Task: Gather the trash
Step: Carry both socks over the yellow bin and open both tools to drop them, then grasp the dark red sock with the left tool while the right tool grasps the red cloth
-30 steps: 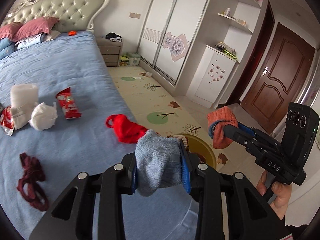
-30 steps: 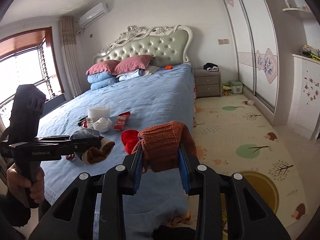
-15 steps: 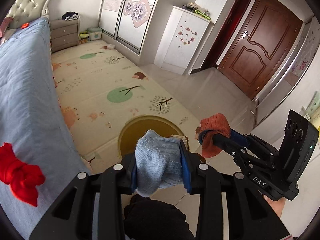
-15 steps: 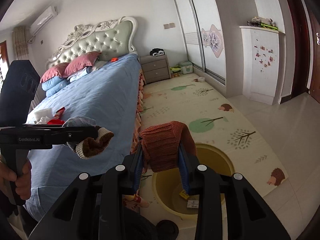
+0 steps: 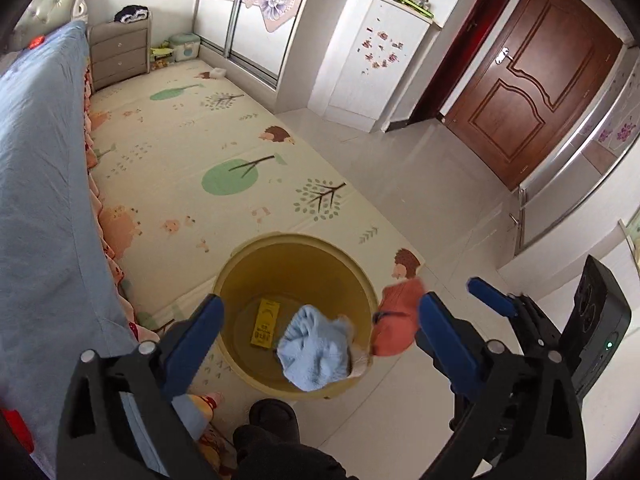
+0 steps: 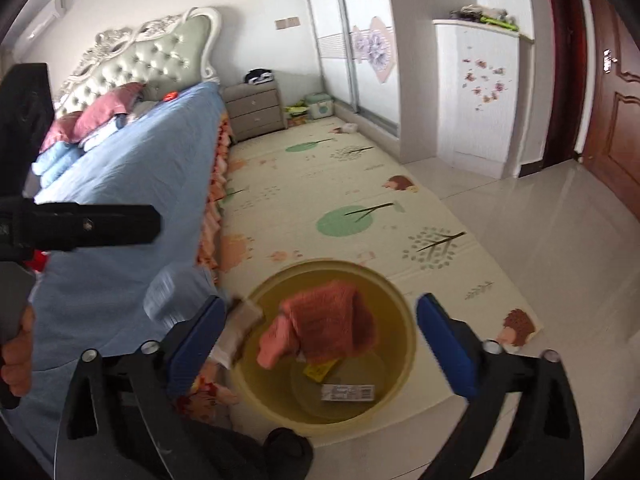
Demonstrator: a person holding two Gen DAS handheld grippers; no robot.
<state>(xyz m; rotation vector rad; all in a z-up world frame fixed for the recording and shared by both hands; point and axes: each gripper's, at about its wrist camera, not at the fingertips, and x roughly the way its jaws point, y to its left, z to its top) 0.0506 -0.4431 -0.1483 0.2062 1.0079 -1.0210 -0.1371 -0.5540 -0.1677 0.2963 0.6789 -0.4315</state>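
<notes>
A yellow bucket stands on the play mat beside the bed. My left gripper hangs over it, its jaws opening wide. A light blue sock drops free between them into the bucket's mouth. My right gripper is also opening, and an orange knit sock falls loose below it, touching neither pad. The blue sock shows blurred at the bucket's left rim in the right wrist view. A yellow wrapper and a white barcode label lie in the bucket.
The bed with its blue sheet runs along the left, close to the bucket. The patterned play mat covers the floor, with tiles and a brown door to the right. A nightstand stands far back. A person's dark shoe is by the bucket.
Both grippers swung away from the bed and down over the yellow bucket. Both sets of jaws went from shut on the socks to wide apart, and the two socks are falling.
</notes>
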